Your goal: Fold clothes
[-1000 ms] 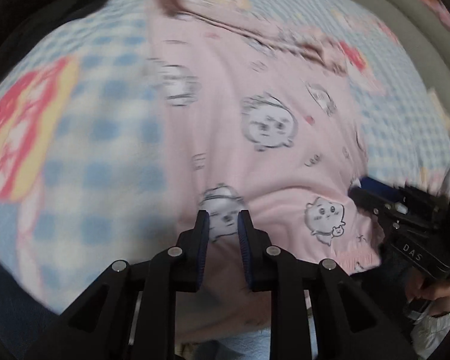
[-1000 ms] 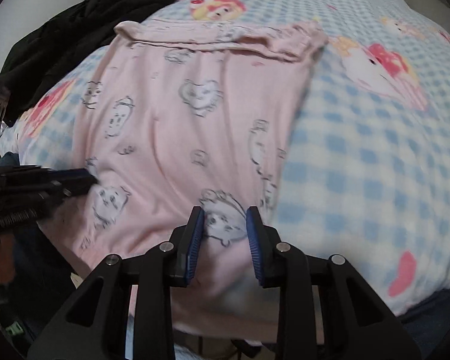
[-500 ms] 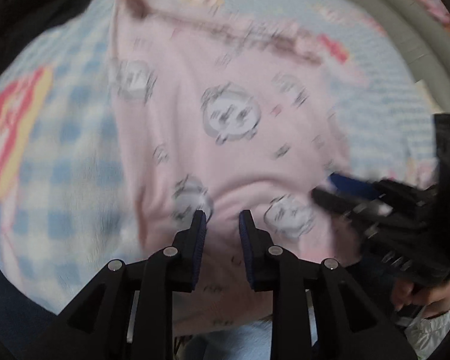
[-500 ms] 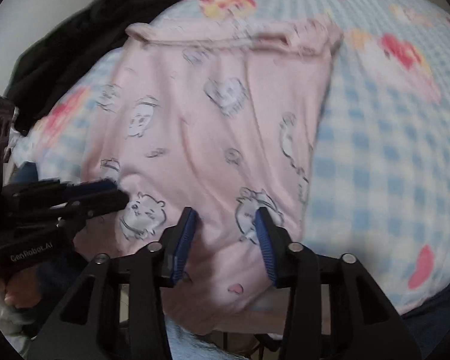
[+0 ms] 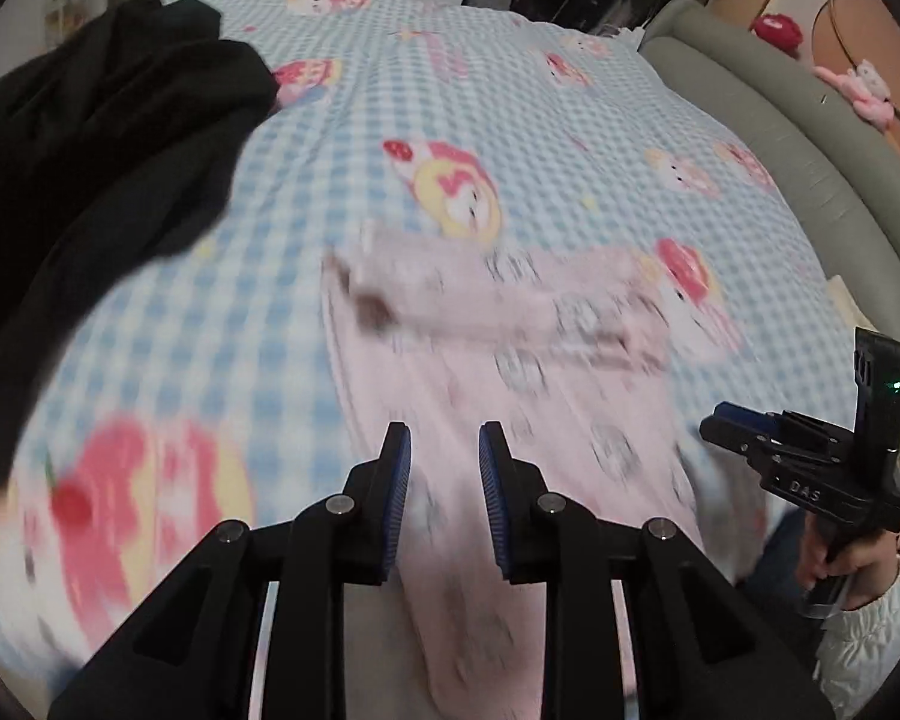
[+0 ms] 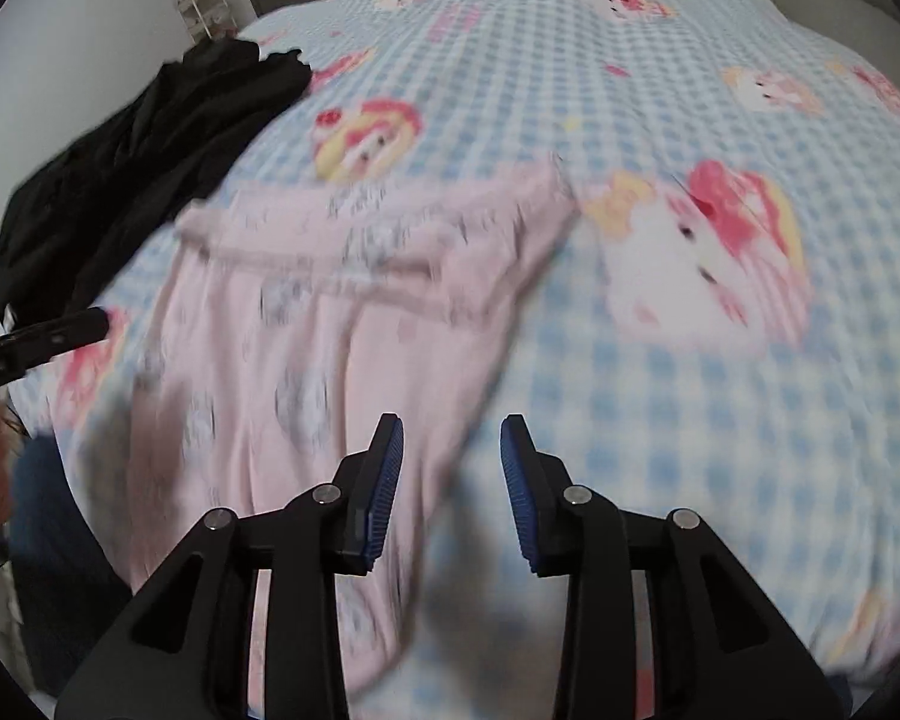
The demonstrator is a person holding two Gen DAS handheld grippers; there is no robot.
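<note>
- Both grippers had pulled back and up from the pink garment (image 5: 510, 396) since half a second before; far more of the checked bedsheet (image 5: 426, 102) showed in both views, and the right jaws had widened.
- Black clothing (image 5: 90, 138) lay heaped at the far left of the bed, apart from the pink garment.
- Left gripper (image 5: 444, 480): fingers apart, nothing between the blue pads, pink cloth seen below the gap.
- Pink garment lay spread on the sheet near the bed's front edge, its far end folded over in a band (image 6: 384, 240); prints blurred by motion.
- Right gripper (image 6: 452, 480): fingers wide apart, empty, over the garment's right edge.
- Grey padded bed rim (image 5: 768, 120) ran along the right.
- Hand (image 5: 852, 564) in a white sleeve held the right gripper.
</note>
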